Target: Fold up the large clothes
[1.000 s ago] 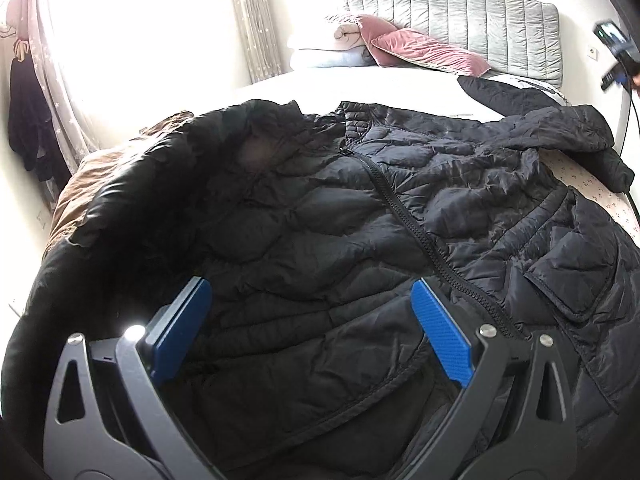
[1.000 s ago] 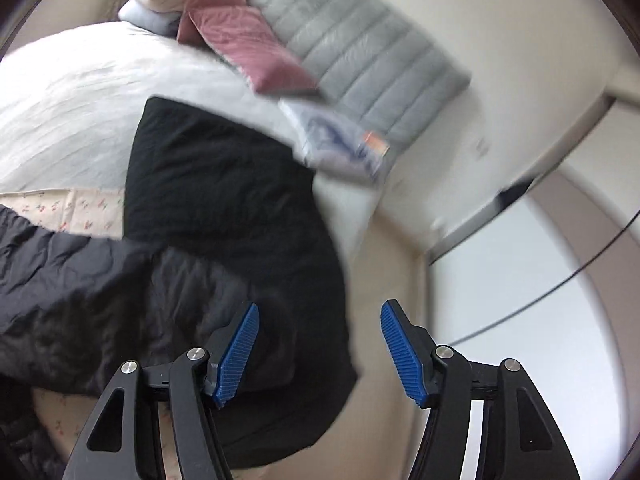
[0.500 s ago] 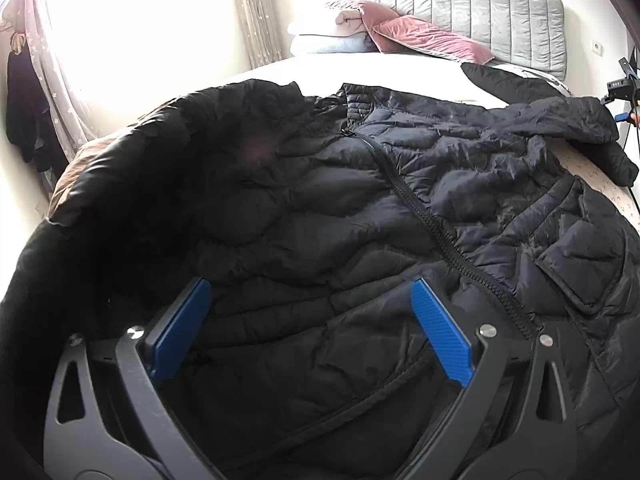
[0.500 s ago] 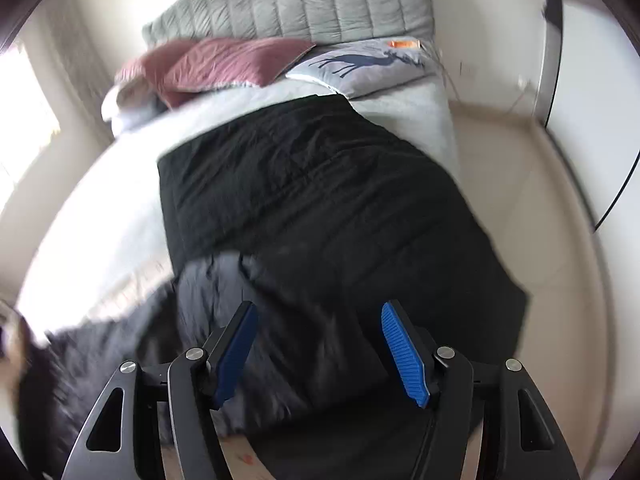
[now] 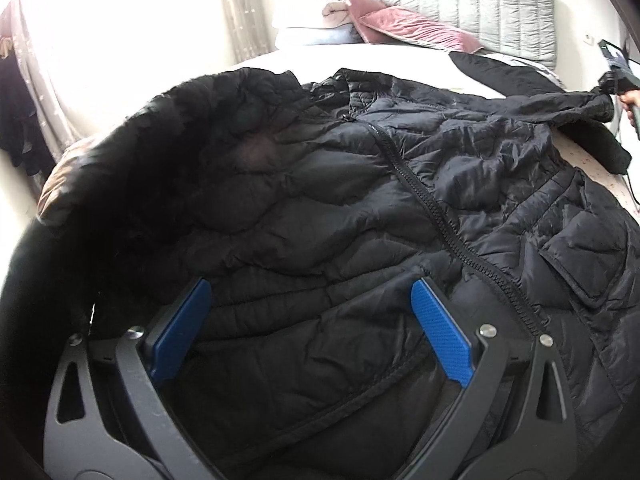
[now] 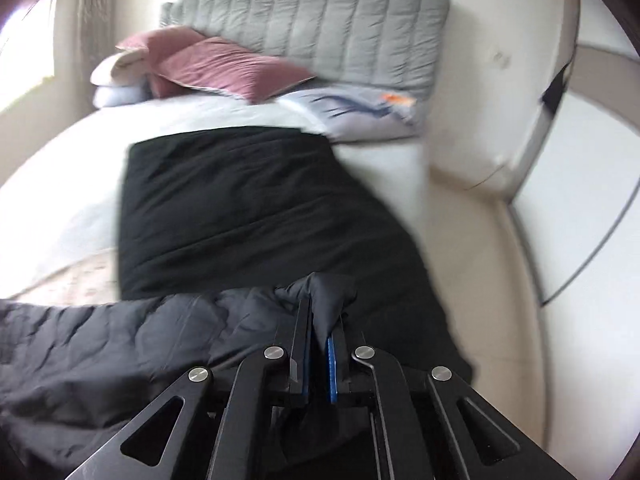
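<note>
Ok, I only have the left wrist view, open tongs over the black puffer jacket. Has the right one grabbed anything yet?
Observer: Yes. The right tongs are shut on a fold of the jacket, at the end of its sleeve.
Operator: Is that sleeve off the bed?
Observer: The pinched end bunches up above the pads, over a flat black blanket that drapes off the bed's edge.
Operator: Anything else near that grip?
Observer: Only pale floor to its right; a deer-print pillow lies farther off, by the grey headboard.
</note>
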